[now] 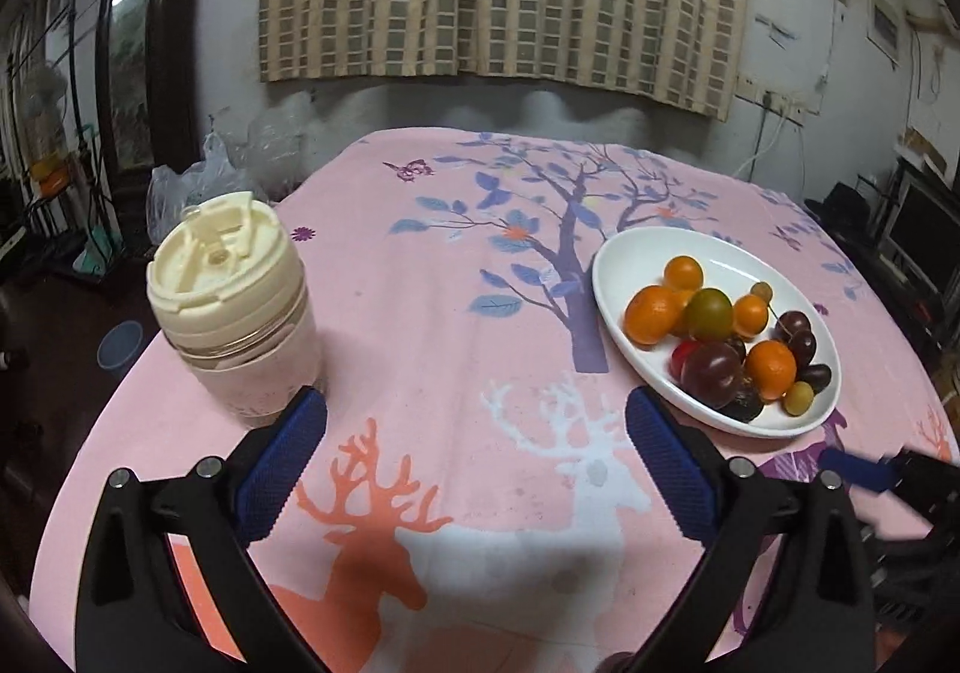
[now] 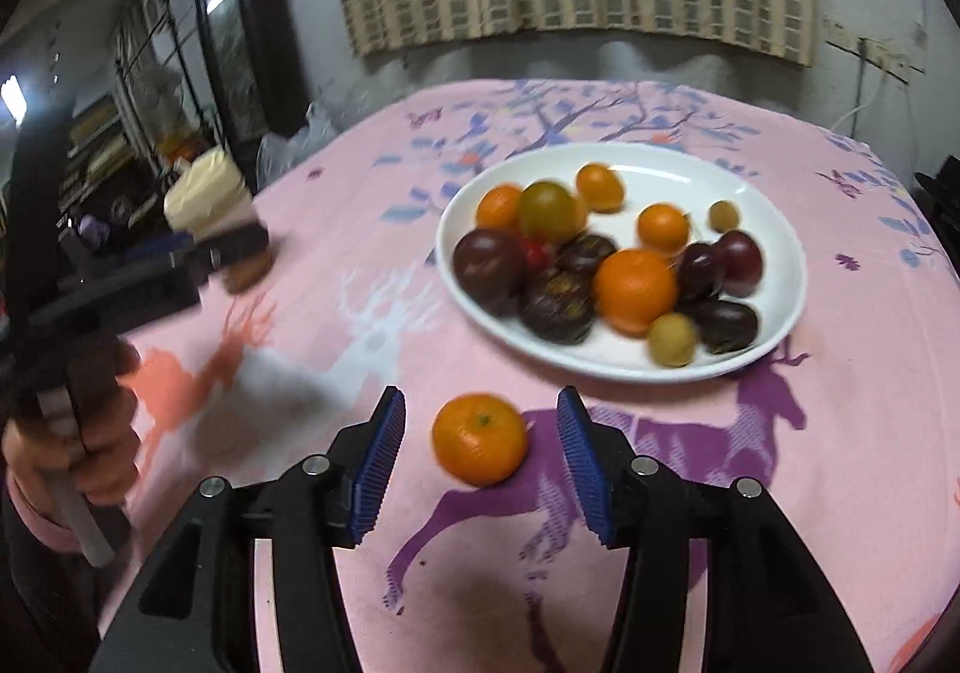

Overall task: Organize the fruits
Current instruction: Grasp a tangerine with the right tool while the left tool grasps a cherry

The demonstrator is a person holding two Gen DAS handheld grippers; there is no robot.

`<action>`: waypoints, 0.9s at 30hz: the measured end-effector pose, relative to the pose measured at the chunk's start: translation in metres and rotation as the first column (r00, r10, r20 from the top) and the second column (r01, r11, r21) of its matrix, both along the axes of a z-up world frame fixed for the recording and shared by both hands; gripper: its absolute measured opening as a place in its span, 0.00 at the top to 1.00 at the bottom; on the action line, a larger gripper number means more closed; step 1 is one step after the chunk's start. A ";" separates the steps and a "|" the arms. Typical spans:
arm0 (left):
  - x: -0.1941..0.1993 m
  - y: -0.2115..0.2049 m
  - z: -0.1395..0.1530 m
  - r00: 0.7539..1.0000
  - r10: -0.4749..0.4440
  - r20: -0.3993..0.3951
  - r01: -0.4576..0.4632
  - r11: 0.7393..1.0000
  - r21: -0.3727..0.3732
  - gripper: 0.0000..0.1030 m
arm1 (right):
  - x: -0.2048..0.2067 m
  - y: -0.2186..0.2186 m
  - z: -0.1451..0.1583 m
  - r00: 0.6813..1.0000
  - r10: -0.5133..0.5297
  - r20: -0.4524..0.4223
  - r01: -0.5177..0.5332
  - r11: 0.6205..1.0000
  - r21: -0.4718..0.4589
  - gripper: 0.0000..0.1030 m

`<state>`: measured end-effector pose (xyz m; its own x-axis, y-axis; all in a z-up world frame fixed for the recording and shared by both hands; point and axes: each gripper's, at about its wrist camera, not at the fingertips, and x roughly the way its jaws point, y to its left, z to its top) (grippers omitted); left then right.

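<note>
A white oval plate on the pink tablecloth holds several oranges, dark plums and small yellow-green fruits. One loose orange lies on the cloth in front of the plate, between the open fingers of my right gripper, not gripped. My left gripper is open and empty above the cloth, between the jar and the plate. The right gripper's blue tip shows at the left wrist view's right edge. The left gripper and the hand holding it show at the right wrist view's left side.
A cream-lidded jar stands at the table's left side. A plastic bag lies behind it by the table edge. A wall with a curtain is behind the table. Cluttered shelves stand at the left.
</note>
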<state>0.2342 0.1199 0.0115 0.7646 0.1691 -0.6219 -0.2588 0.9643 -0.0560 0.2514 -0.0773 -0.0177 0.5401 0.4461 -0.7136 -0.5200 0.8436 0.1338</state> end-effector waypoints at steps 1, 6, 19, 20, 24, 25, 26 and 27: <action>-0.001 0.001 0.002 1.000 -0.004 0.005 0.004 1.000 -0.010 0.05 | -0.001 0.005 -0.004 1.000 0.005 0.006 -0.004 1.000 -0.026 0.49; -0.005 -0.001 0.001 0.999 -0.032 -0.003 0.031 0.999 -0.034 0.05 | 0.003 0.015 -0.022 1.000 -0.012 -0.010 0.011 0.995 -0.097 0.48; -0.008 -0.003 0.001 0.999 -0.039 -0.022 0.037 0.997 -0.063 0.05 | 0.008 0.026 -0.038 1.000 -0.016 -0.026 0.012 0.991 -0.131 0.58; -0.008 -0.002 0.000 0.999 -0.040 -0.027 0.038 0.997 -0.067 0.05 | 0.009 0.024 -0.038 0.999 -0.019 -0.035 0.015 0.993 -0.119 0.58; -0.010 -0.004 -0.005 0.993 -0.100 -0.066 0.093 0.989 -0.111 0.05 | 0.005 0.015 -0.030 0.998 -0.011 -0.056 0.007 0.998 -0.070 0.59; -0.012 -0.007 -0.008 0.988 -0.132 -0.079 0.123 0.985 -0.118 0.05 | 0.003 0.013 -0.027 0.999 -0.010 -0.047 0.007 0.998 -0.060 0.59; -0.015 -0.010 -0.011 0.981 -0.170 -0.089 0.158 0.979 -0.129 0.05 | 0.000 0.011 -0.022 0.999 -0.010 -0.033 0.008 0.999 -0.050 0.59; -0.020 -0.013 -0.015 0.974 -0.208 -0.093 0.194 0.970 -0.145 0.05 | -0.001 0.010 -0.018 1.000 -0.012 -0.022 0.011 0.999 -0.040 0.59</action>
<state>0.2143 0.1064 -0.0032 0.7027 -0.0716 -0.7078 -0.0718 0.9827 -0.1706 0.2505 -0.0675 -0.0354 0.5288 0.4109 -0.7426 -0.5079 0.8543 0.1110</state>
